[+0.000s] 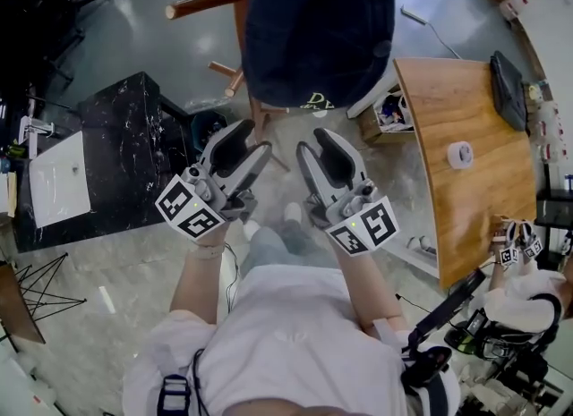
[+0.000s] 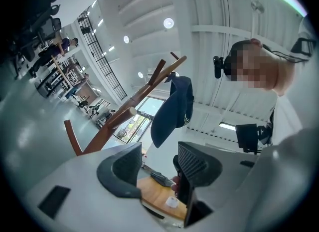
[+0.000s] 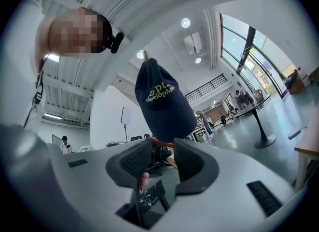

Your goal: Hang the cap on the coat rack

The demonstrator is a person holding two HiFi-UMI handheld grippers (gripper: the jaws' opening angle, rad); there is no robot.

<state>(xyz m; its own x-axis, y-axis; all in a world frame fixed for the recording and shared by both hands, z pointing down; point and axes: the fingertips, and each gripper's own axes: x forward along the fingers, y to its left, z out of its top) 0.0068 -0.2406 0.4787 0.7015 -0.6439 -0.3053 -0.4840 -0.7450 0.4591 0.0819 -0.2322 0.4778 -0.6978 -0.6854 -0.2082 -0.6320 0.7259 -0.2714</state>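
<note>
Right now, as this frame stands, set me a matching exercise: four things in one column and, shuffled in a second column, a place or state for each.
Things:
1. cap
2. right gripper
3. white roll
4. black marbled cabinet

Places or states:
A. lies on the wooden table
B. jaws apart, nothing between them
C. hangs on the coat rack
D. stands on the floor at the left of the head view

Pairs: 1-C, 2-B, 3-A, 4-D
</note>
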